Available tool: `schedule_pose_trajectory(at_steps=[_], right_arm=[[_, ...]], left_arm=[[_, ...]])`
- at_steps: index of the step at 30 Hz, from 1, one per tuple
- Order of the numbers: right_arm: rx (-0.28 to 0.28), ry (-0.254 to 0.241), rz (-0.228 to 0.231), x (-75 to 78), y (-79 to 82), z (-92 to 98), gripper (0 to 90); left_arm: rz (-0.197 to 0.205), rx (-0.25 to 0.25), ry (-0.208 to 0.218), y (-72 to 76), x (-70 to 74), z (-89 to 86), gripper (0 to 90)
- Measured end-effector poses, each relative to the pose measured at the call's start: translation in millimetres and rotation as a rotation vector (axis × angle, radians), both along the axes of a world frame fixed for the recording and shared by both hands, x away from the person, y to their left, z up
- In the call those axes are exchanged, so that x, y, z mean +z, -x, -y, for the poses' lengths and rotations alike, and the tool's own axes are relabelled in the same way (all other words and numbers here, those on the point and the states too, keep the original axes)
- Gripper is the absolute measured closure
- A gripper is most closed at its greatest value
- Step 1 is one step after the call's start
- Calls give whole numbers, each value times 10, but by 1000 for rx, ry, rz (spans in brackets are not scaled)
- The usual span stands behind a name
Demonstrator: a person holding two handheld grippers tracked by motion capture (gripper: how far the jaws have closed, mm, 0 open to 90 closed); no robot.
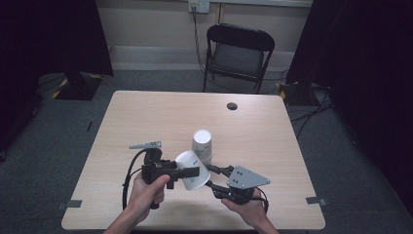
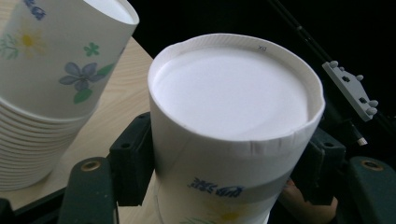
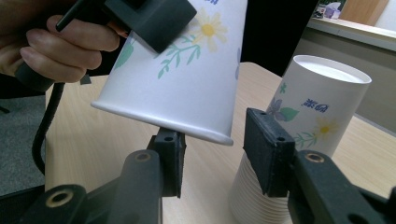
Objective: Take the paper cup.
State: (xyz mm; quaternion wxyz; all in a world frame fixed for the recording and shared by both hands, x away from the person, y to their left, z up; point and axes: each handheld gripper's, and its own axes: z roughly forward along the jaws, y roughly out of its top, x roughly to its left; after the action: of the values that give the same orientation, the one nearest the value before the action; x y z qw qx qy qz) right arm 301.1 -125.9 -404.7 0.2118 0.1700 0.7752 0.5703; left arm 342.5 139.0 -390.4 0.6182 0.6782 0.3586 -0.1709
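The stack of cups (image 1: 202, 144) stands just behind the held cup (image 1: 191, 170); table (image 1: 146, 117) beyond lies open.

Little legible text. Left gripper view, upper middle: tiny mark reading approx "XO" on the base rim of the held paper cup (image 2: 236, 121). Lower middle of same frame: blue printed characters on that cup's side, upside down, can't be read. Upper left corner: bit of blue print on the top cup of the cup stack (image 2: 51, 60), cut off. Right gripper view, right of frame: blue characters on the cup stack (image 3: 313, 116), inverted, not readable. High view: no text big enough to read.
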Motion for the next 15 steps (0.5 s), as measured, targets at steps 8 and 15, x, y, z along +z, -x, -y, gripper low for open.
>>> schedule_pose_trajectory(at_steps=[8,15], right_arm=[[-15,-21,43,9,17,14,608],[-23,-30,59,22,38,33,633]], left_arm=[[-53,-20,41,-41,-36,16,326],[-90,-50,59,-37,-87,52,325]])
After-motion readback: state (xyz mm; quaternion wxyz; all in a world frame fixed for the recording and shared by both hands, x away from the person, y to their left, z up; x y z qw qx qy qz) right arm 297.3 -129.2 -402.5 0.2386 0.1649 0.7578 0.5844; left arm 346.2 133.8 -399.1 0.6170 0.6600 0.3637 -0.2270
